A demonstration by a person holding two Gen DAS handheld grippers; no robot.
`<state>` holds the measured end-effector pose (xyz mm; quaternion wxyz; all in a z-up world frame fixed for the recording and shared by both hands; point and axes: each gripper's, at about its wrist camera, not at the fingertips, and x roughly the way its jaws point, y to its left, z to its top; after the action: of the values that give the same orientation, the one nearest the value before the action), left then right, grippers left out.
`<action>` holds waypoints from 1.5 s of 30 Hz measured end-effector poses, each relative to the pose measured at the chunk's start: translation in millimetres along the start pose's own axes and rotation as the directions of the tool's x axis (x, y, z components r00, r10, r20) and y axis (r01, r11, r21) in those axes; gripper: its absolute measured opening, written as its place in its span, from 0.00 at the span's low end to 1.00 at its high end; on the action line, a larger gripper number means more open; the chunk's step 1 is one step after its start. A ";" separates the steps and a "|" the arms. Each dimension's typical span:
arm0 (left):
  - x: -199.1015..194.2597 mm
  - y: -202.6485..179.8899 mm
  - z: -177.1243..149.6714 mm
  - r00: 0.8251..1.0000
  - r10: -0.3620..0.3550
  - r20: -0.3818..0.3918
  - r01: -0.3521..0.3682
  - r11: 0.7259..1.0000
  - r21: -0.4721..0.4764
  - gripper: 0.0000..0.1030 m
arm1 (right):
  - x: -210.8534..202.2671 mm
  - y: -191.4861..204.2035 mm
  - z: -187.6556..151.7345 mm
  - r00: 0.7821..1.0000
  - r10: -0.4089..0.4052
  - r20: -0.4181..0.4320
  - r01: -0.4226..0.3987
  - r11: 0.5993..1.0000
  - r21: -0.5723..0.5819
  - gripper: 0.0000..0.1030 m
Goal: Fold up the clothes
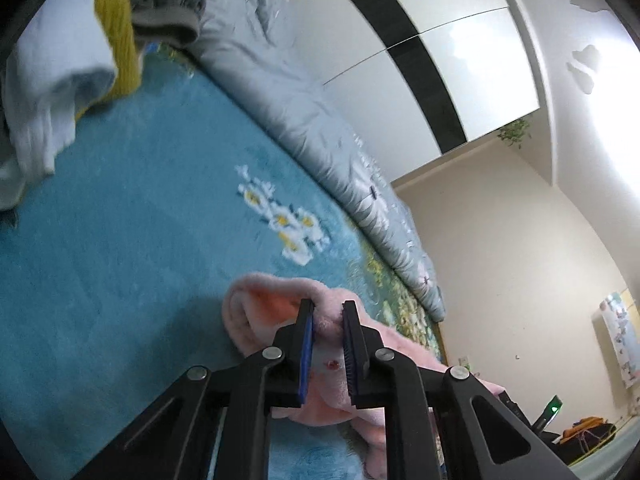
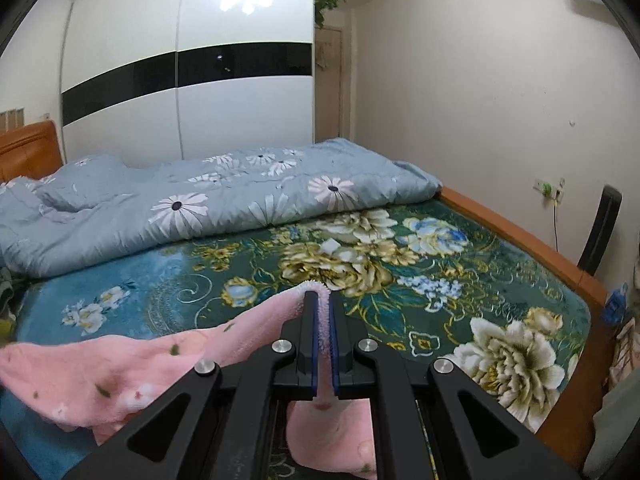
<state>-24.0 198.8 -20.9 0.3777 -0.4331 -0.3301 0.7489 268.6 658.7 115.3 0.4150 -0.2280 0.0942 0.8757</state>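
A pink fleece garment with small printed spots lies over the blue floral bed cover. My left gripper is shut on a bunched fold of it near a rolled edge. In the right wrist view the same pink garment stretches left from my right gripper, which is shut on its edge and holds it a little above the bed cover. Part of the garment hangs below the right gripper.
A pile of white, yellow and grey clothes lies at the upper left of the left wrist view. A rolled blue-grey daisy duvet runs along the far side of the bed. A wardrobe stands behind; the wooden bed frame borders the right.
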 end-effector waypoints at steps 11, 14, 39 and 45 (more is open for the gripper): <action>-80.6 -63.6 62.2 0.970 -0.132 0.204 0.108 0.987 0.123 0.13 | -67.0 4.7 44.7 0.980 0.036 0.195 -0.031 0.999 -0.030 0.04; -56.8 -82.0 97.7 0.973 -0.048 0.224 0.008 0.984 0.177 0.13 | -46.8 12.3 69.7 0.983 0.009 0.185 0.000 0.999 -0.053 0.04; 234.4 44.6 165.0 0.860 0.506 -0.060 -0.506 0.863 0.022 0.15 | 319.9 103.9 20.9 0.923 -0.161 -0.350 0.068 0.962 -0.263 0.04; 223.7 28.0 158.5 0.877 0.469 -0.104 -0.465 0.883 0.065 0.52 | 293.8 102.3 30.0 0.931 -0.110 -0.348 0.003 0.956 -0.292 0.39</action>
<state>-250.2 348.8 -68.8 0.2127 -0.5356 -0.1789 0.7974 18.2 805.1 -1.2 0.3785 -0.4450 0.0340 0.8109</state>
